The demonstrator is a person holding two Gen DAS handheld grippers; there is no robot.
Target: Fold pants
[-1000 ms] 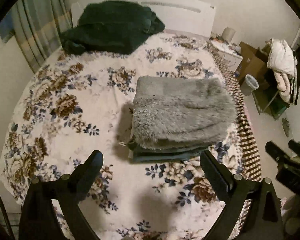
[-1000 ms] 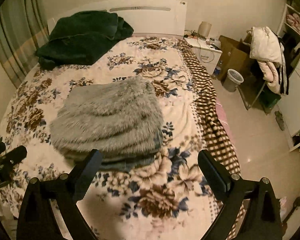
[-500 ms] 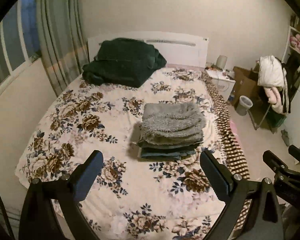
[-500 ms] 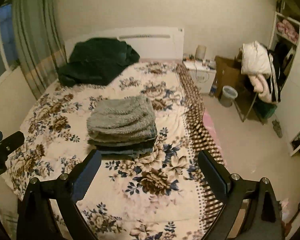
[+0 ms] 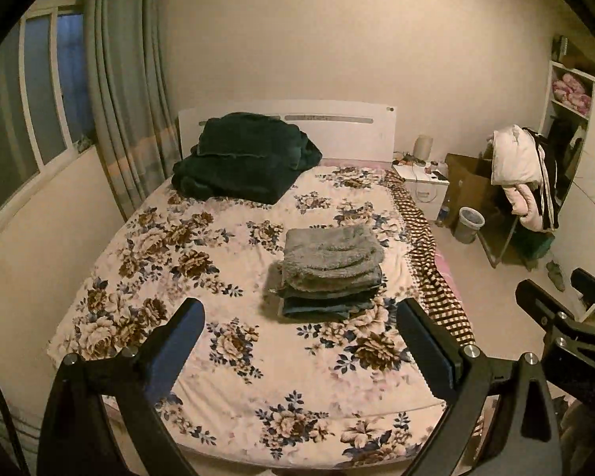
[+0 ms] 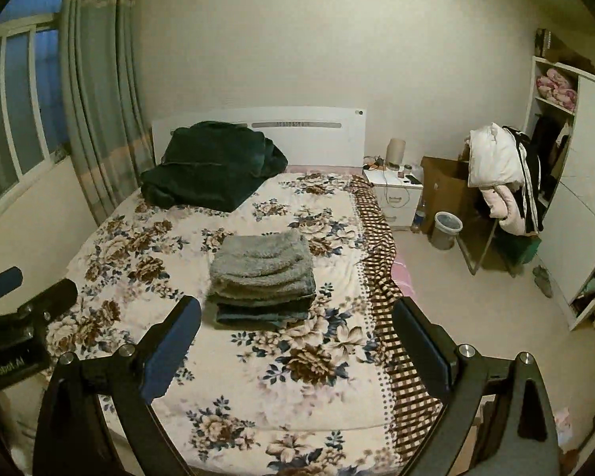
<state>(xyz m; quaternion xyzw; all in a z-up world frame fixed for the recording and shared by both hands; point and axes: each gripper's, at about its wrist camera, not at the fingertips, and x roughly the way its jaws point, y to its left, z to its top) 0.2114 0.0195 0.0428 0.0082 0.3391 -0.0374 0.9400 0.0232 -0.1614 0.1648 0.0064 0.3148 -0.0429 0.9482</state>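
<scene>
The folded pants (image 5: 331, 265) (image 6: 262, 273) lie as a neat stack on the floral bedspread (image 5: 202, 246) (image 6: 146, 261), fluffy grey layers on top and dark blue denim beneath. My left gripper (image 5: 299, 325) is open and empty, held well back from the stack above the foot of the bed. My right gripper (image 6: 297, 321) is also open and empty, equally far from the pants. The right gripper's fingers (image 5: 543, 305) show at the right edge of the left wrist view. The left gripper's fingers (image 6: 31, 297) show at the left edge of the right wrist view.
A dark green blanket (image 5: 246, 158) (image 6: 210, 162) is heaped by the white headboard. Right of the bed stand a white nightstand (image 6: 396, 194), a cardboard box, a bin (image 6: 446, 230) and a rack of clothes (image 6: 499, 174). A curtained window (image 5: 59, 87) is on the left.
Both grippers have pulled back and risen away from the stack, so the pants look much smaller and the whole bed and room have come into view. The stack has not moved.
</scene>
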